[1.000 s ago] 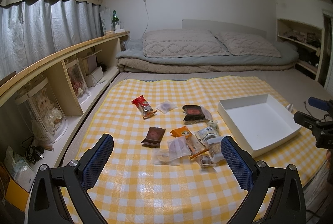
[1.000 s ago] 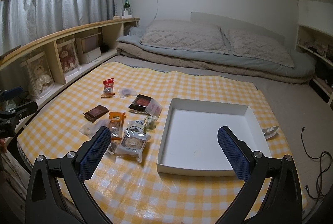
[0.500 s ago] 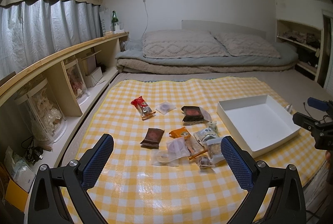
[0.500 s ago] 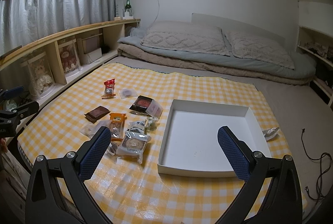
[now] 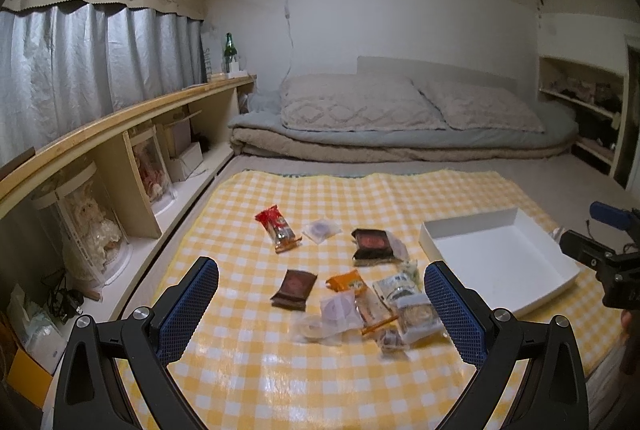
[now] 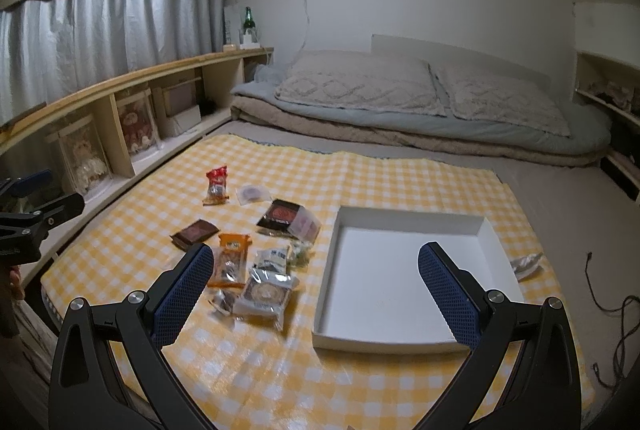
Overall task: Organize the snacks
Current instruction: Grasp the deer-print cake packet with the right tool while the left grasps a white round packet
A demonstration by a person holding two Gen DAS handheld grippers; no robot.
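The left gripper (image 5: pixel 321 304) is spread wide, its two blue-padded fingers (image 5: pixel 188 304) well apart, gripping nothing and touching nothing; it hangs above the near edge of the yellow checked mat (image 5: pixel 280 382). The right gripper (image 6: pixel 316 294) is spread just as wide and is likewise empty, poised over the near part of the white tray (image 6: pixel 404 342), with no contact visible.

The snacks lie loose on the mat, all outside the tray. One red packet (image 5: pixel 277 228) sits at about 11 o'clock from the mat's centre, with one small clear packet (image 5: pixel 320 230) just beside it at its 3 o'clock. One dark packet with a red round print (image 5: pixel 370 246) lies near the centre, overlapped on its right by a clear wrapper. One brown packet (image 5: pixel 294 288) lies at 7 o'clock. One orange packet (image 5: pixel 347 280) is just beside it at 3 o'clock. The rest form a heap at 5 o'clock, where wrappers overlap; about five can be made out, including one round cake in a clear wrapper (image 6: pixel 265 294), but the exact count cannot be told.

One tray lies at 3 o'clock, with no snack in it. One crumpled silvery wrapper (image 6: pixel 528 262) rests just beyond its far right side.
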